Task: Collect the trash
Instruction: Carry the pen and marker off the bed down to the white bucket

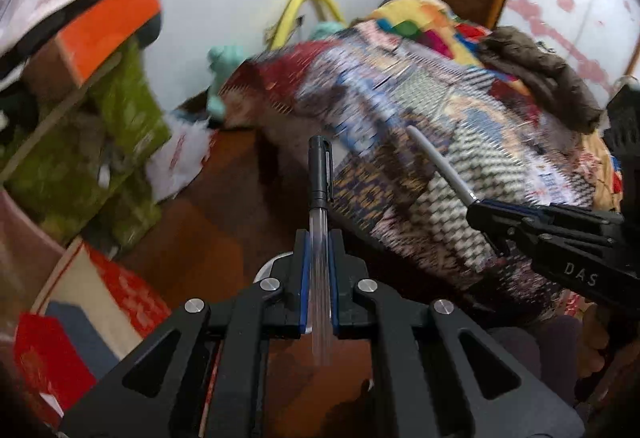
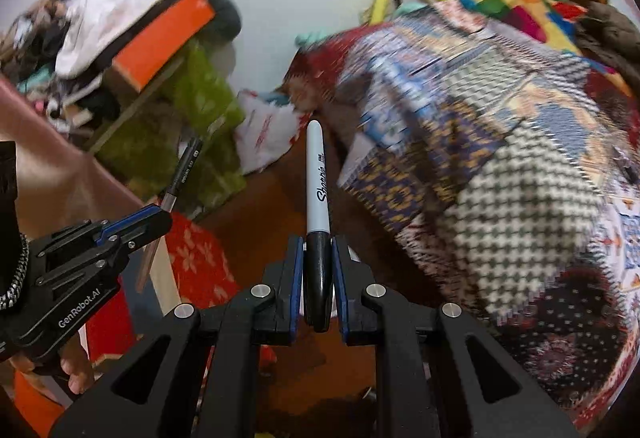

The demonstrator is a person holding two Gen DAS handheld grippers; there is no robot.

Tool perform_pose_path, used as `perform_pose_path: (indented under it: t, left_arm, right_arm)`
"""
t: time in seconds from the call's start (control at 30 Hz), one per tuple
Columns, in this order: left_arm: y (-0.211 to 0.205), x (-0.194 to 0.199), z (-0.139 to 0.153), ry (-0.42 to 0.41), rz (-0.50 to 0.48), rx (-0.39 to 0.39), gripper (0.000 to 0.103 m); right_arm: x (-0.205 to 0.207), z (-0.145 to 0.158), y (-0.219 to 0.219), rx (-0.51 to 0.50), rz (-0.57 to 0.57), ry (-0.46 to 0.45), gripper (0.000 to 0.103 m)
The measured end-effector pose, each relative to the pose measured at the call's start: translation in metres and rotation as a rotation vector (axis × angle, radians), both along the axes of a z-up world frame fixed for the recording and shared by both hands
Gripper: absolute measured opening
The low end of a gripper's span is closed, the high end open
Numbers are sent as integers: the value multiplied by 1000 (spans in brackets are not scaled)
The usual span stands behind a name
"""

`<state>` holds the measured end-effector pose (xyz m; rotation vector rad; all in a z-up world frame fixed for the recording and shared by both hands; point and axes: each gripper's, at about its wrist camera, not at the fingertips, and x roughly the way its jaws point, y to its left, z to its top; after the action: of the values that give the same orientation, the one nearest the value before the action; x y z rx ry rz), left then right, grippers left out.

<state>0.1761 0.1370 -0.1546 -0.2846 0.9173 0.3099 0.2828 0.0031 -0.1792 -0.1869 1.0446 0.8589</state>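
Note:
My left gripper (image 1: 319, 238) is shut on a pen (image 1: 320, 173) with a clear barrel and a black cap, which points away over the brown floor. In the right wrist view, that same left gripper (image 2: 160, 213) shows at the left with the pen (image 2: 182, 169) sticking up from it. My right gripper (image 2: 318, 242) is shut on the black cap end of a grey Sharpie marker (image 2: 317, 181). From the left wrist, the right gripper (image 1: 484, 213) is at the right edge, the marker (image 1: 440, 165) slanting over the blanket.
A patchwork blanket (image 1: 440, 125) covers a bed on the right. A white plastic bag (image 2: 264, 137) lies on the floor by the wall. At the left are a green bag (image 1: 120, 141), an orange box (image 1: 112, 29) and a red patterned box (image 2: 200, 262).

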Motion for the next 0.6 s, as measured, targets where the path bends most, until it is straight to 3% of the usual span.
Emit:
perform_pose_path:
  t: [0.37,0.6]
  left_arm:
    - [40,-5,-108,208,80,-155,7]
    - [46,11,-155,294,86,-260,7]
  right_arm:
    - [-15,-72,58,-163,157,84,13]
    - [-4,-113,81,-245,202,160,13]
